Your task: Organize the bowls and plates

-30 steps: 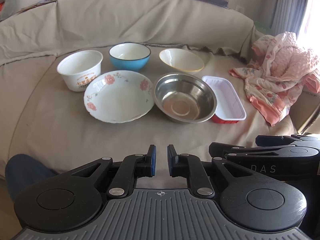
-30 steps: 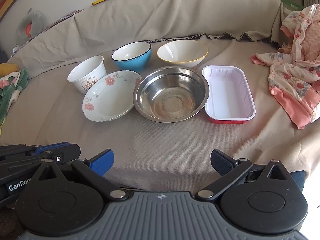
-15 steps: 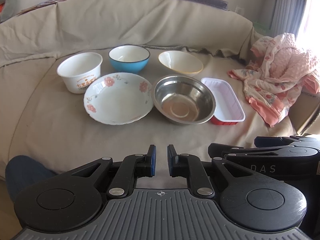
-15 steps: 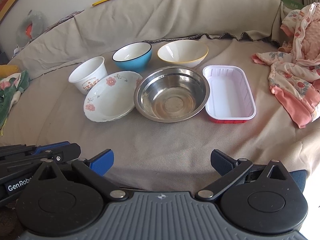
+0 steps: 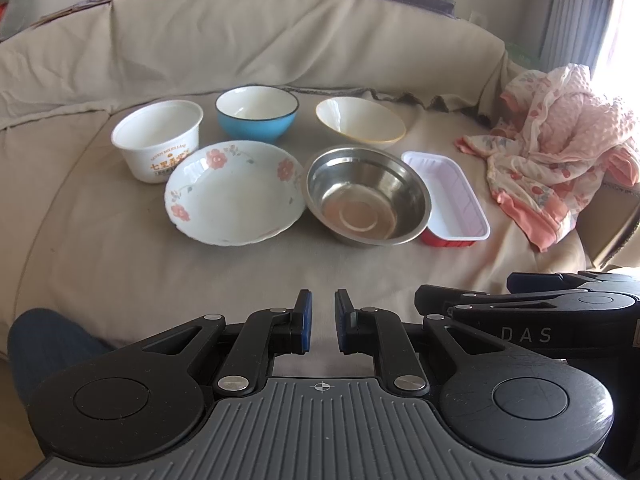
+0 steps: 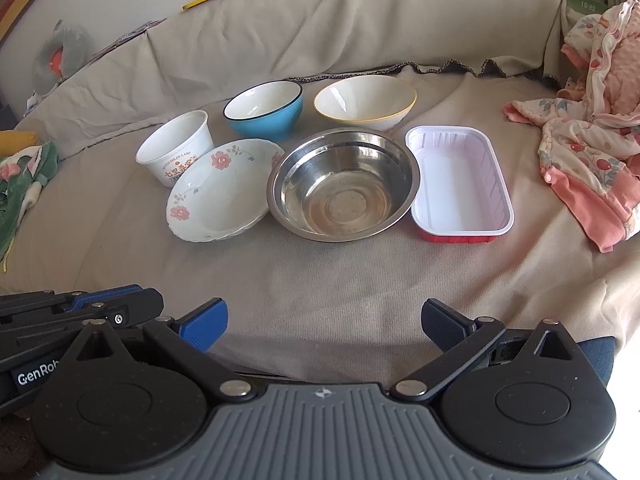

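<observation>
On the beige-covered sofa seat sit a floral plate [image 5: 234,192] [image 6: 220,190], a steel bowl [image 5: 366,194] [image 6: 342,184], a red tray with a white inside [image 5: 446,198] [image 6: 460,184], a white paper cup-bowl [image 5: 158,140] [image 6: 176,146], a blue bowl [image 5: 256,112] [image 6: 262,108] and a cream bowl with a yellow rim [image 5: 360,120] [image 6: 364,102]. My left gripper [image 5: 323,314] is nearly shut with a narrow gap and holds nothing, well short of the dishes. My right gripper [image 6: 324,322] is wide open and empty, also short of them.
A pink floral blanket [image 5: 560,152] [image 6: 592,140] lies at the right. A green floral cloth [image 6: 20,188] lies at the left edge. The sofa back [image 5: 280,40] rises behind the dishes. The right gripper's body [image 5: 560,320] shows beside the left one.
The dishes sit slightly lower in the left wrist view, so the left gripper has tilted or shifted a little. Both grippers' jaws are unchanged.
</observation>
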